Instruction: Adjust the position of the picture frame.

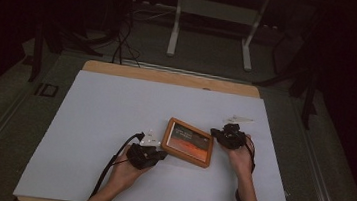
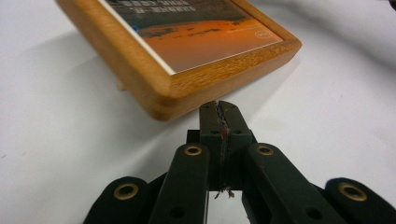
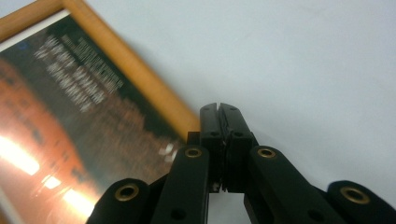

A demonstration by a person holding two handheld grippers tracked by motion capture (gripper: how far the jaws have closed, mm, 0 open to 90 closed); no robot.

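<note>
Two tongs flank the picture frame [image 1: 188, 142], both with jaws closed and holding nothing. Nearest me, my left tongs [image 1: 159, 155] sit just beside the frame's near-left corner; the right tongs [image 1: 217, 133] stand at its far-right edge. I judge I'm between grips, nudging or lining up the frame. Next I need to open a jaw and take an edge squarely. The frame is warm wood around an orange, dark-topped print, lying on the white tabletop [image 1: 105, 113], one corner apparently raised.
</note>
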